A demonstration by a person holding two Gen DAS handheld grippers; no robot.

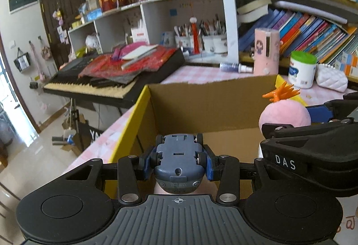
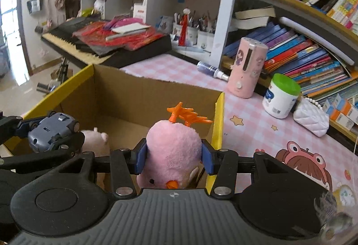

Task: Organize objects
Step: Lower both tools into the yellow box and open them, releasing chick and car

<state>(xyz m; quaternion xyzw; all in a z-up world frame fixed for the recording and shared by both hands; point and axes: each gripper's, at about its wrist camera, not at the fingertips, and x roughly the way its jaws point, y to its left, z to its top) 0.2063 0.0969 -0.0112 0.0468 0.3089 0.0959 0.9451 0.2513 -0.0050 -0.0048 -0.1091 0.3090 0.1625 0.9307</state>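
My left gripper (image 1: pixel 177 161) is shut on a grey-blue toy car (image 1: pixel 178 161), held underside up over the near edge of an open cardboard box (image 1: pixel 212 97). My right gripper (image 2: pixel 173 154) is shut on a pink plush bird (image 2: pixel 172 146) with an orange plastic crest, held over the box's right side (image 2: pixel 156 92). The bird also shows in the left wrist view (image 1: pixel 284 115), and the car in the right wrist view (image 2: pixel 51 131). A small pink plush (image 2: pixel 96 139) lies inside the box.
The box sits on a pink checked table (image 2: pixel 257 128). Behind it stand a pink cylinder (image 2: pixel 247 67), a green-lidded white jar (image 2: pixel 280 96), a white quilted purse (image 2: pixel 311 118) and a spray bottle (image 2: pixel 211 70). A keyboard (image 1: pixel 107 79) stands left; bookshelves (image 1: pixel 313 32) at right.
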